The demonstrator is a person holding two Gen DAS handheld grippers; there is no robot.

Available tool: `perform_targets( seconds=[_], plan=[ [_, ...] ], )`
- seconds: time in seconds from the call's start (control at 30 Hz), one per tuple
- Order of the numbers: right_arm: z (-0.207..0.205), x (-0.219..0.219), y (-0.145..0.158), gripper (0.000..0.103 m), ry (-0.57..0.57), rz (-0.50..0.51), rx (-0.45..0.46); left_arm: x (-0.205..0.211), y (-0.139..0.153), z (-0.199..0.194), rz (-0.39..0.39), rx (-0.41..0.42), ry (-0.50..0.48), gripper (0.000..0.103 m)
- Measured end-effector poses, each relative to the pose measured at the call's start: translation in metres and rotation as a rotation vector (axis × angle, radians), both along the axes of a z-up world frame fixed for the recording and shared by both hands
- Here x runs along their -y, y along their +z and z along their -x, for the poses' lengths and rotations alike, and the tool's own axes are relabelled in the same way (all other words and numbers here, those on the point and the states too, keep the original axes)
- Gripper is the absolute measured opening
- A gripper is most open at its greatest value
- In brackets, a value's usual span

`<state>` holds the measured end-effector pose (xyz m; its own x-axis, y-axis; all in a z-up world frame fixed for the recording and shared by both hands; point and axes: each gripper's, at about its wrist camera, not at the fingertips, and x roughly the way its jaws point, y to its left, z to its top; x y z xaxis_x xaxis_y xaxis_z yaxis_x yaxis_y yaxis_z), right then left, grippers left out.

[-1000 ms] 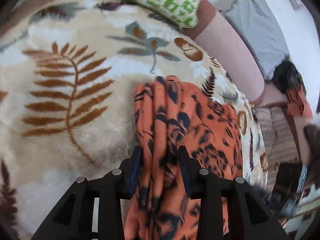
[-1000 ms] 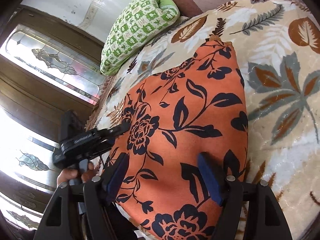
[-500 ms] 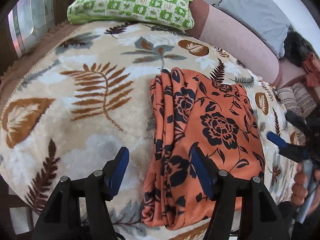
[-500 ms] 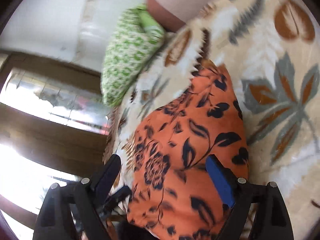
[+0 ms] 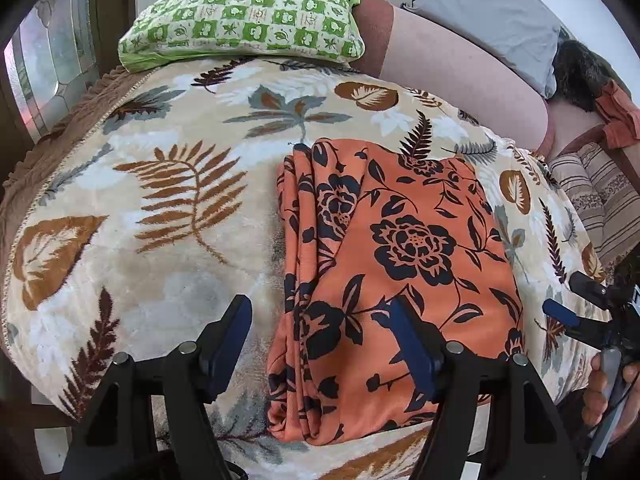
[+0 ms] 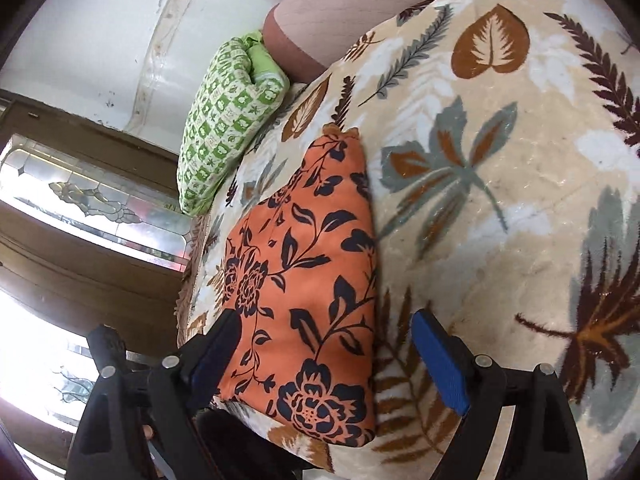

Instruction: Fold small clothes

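Observation:
An orange garment with a black flower print [image 5: 384, 264] lies folded into a rectangle on the leaf-patterned blanket [image 5: 168, 200], its stacked fold edges along its left side. It also shows in the right wrist view [image 6: 304, 300]. My left gripper [image 5: 324, 340] is open and empty, raised above the garment's near left part. My right gripper [image 6: 332, 360] is open and empty, above the garment's near right edge; it shows in the left wrist view [image 5: 576, 308] at the far right, held by a hand.
A green checked pillow [image 5: 244, 16] lies at the bed's head, also in the right wrist view [image 6: 224, 120]. A pink bolster [image 5: 452, 64] and grey pillow [image 5: 484, 12] lie behind. A window [image 6: 92, 200] stands at the left. A striped cushion [image 5: 600, 200] sits right.
My left gripper let go of the garment's folded edge, opened and pulled back upward. My right gripper drew back and shifted toward the garment's right edge. The garment now lies flat.

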<state>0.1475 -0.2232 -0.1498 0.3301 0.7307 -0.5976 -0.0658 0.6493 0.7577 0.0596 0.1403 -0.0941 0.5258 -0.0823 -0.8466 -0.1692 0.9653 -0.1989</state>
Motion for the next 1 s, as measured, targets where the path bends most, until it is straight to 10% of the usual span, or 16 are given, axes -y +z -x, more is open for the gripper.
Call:
perform_targets(
  seconds=[0.4, 0.43, 0.47, 0.53, 0.63, 1.0],
  plan=[
    [-0.056, -0.049, -0.047, 0.089, 0.111, -0.005, -0.101, -0.014, -0.055, -0.04, 0.154, -0.065, -0.01, 0.084],
    [-0.057, -0.058, -0.05, 0.09, 0.13, 0.02, -0.099, -0.011, -0.055, -0.04, 0.165, -0.062, -0.034, 0.063],
    [-0.056, -0.065, -0.046, 0.088, 0.155, 0.048, -0.067, -0.01, -0.056, -0.041, 0.206, -0.068, -0.062, 0.043],
    [-0.055, -0.083, -0.038, 0.048, 0.225, 0.093, -0.044, -0.009, -0.053, -0.042, 0.206, -0.073, -0.064, 0.034],
    [-0.052, -0.089, -0.017, 0.033, 0.246, 0.137, 0.025, -0.001, -0.039, -0.041, 0.175, -0.044, -0.079, 0.029],
    [-0.071, -0.019, 0.112, 0.031, 0.151, 0.176, 0.371, 0.069, 0.072, -0.071, 0.128, 0.32, -0.197, 0.029]
  ],
)
